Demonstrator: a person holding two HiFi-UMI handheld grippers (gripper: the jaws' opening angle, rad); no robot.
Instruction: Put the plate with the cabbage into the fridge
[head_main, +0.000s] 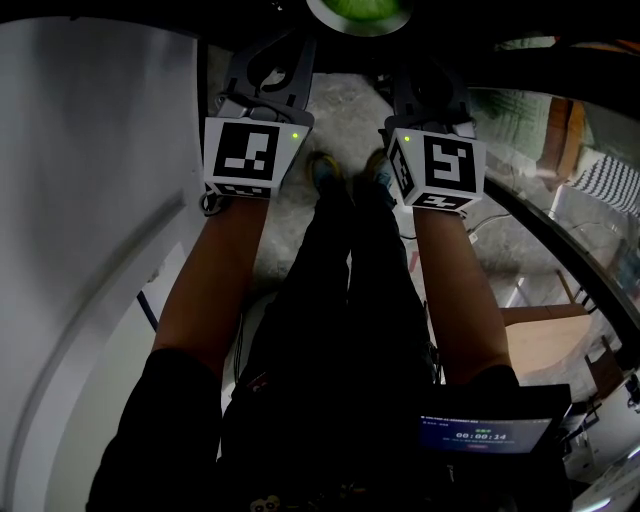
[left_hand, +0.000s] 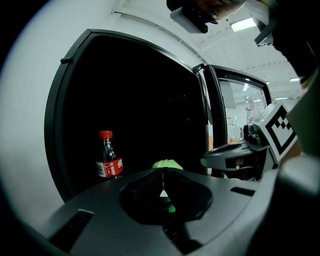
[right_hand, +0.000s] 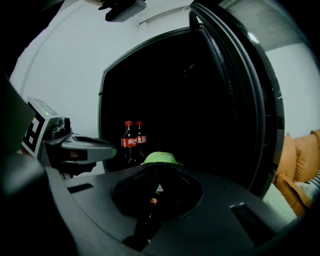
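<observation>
We are carrying the plate (head_main: 360, 30) with the cabbage (head_main: 360, 8) toward the fridge (left_hand: 150, 100), one tong on each side. The left gripper (left_hand: 162, 176) is clamping the plate's near rim: its jaws are meeting with only a white sliver of rim between them, and the cabbage is showing just past the tips. The right gripper (right_hand: 157, 174) is doing likewise on its side, jaws pressed together on the rim. The plate is hanging in the air in front of the fridge opening, level as far as we can judge, and is neither inside nor resting on any shelf. The door (right_hand: 235, 100) is standing open to the right of the opening, so nothing is blocking entry. Inside the fridge, toward the left of the dark cavity, two cola bottles (right_hand: 131, 142) are standing upright; the shelves are too dark for us to make out. We are judging the step in hand as the approach — grasp done, door open, insertion not begun. The next move is calling for a level push forward into the fridge, with both grippers advancing together so the cabbage is not rolling off. We would aim right of the bottles, then lower the plate onto a shelf before letting go with either grip.
</observation>
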